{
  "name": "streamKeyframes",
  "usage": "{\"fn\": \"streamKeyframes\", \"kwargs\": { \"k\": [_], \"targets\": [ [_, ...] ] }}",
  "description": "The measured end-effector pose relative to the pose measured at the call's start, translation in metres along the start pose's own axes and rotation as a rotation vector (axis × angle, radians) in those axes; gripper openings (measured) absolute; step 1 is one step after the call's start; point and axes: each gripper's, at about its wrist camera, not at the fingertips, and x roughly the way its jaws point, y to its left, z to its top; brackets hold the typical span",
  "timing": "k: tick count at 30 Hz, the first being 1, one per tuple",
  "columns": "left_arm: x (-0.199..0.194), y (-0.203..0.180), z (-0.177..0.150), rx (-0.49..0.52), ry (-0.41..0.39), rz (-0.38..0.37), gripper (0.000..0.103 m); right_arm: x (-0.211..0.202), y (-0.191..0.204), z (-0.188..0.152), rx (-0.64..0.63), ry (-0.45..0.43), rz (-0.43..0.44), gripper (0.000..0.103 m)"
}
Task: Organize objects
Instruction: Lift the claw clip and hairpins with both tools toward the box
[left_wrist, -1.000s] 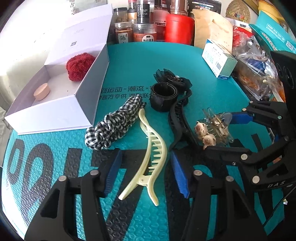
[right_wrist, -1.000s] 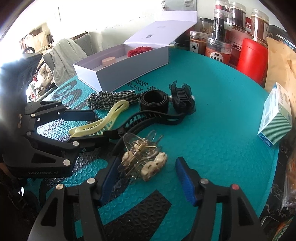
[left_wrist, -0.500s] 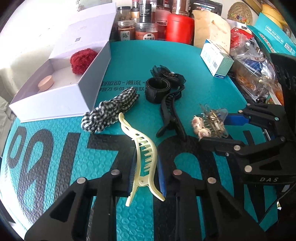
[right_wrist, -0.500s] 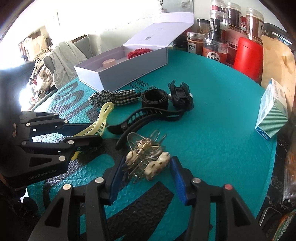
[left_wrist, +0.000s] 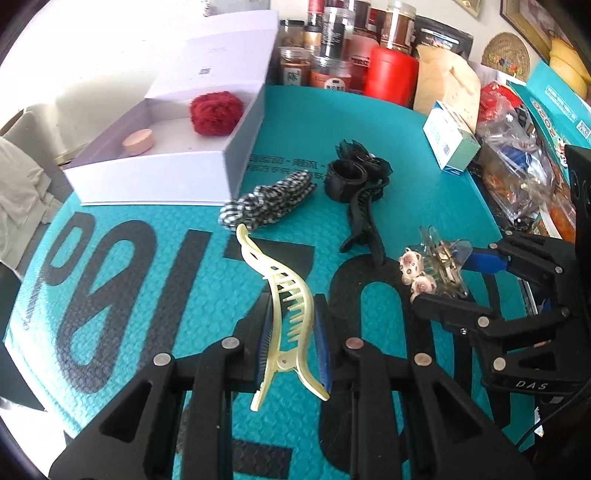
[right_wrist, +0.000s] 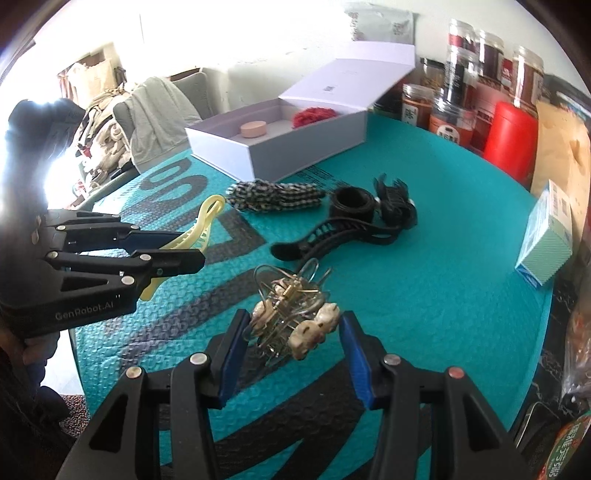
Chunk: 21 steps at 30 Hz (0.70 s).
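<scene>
Holding one hair accessory in each tool, we are at the carrying step of the tidy-up. Our left tool is clamped on the yellow claw clip, its blue pads pressing both flanks near the hinge, the long curved end pointing toward the white box. Our right tool is closed on the clear clip with pig charms, which sits between the pads above the teal mat on the counter, off the mat as far as we can tell.

Left on the mat, near its middle, are the checked scrunchie, the black claw clip, the black band and a black ruffled clip touching it. The box stands open at the counter's far left corner, with a red scrunchie and a pink round piece inside.

Next, we judge, both clips go over the box's near wall, one at a time so the tools do not collide, and are released low inside.
</scene>
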Motion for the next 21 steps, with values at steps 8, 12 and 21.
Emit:
{"fn": "streamKeyframes", "kwargs": {
  "k": [8, 12, 21],
  "targets": [
    [-0.019, 0.017, 0.0, -0.026, -0.016, 0.037, 0.02, -0.001, 0.018, 0.013, -0.047, 0.001, 0.009, 0.05],
    [-0.03, 0.023, 0.005, -0.02, -0.039, 0.066, 0.02, -0.004, 0.024, 0.024, -0.074, -0.01, 0.023, 0.05],
    [-0.044, 0.037, 0.028, -0.029, -0.059, 0.088, 0.02, -0.009, 0.029, 0.052, -0.135, -0.035, 0.027, 0.05]
  ]
}}
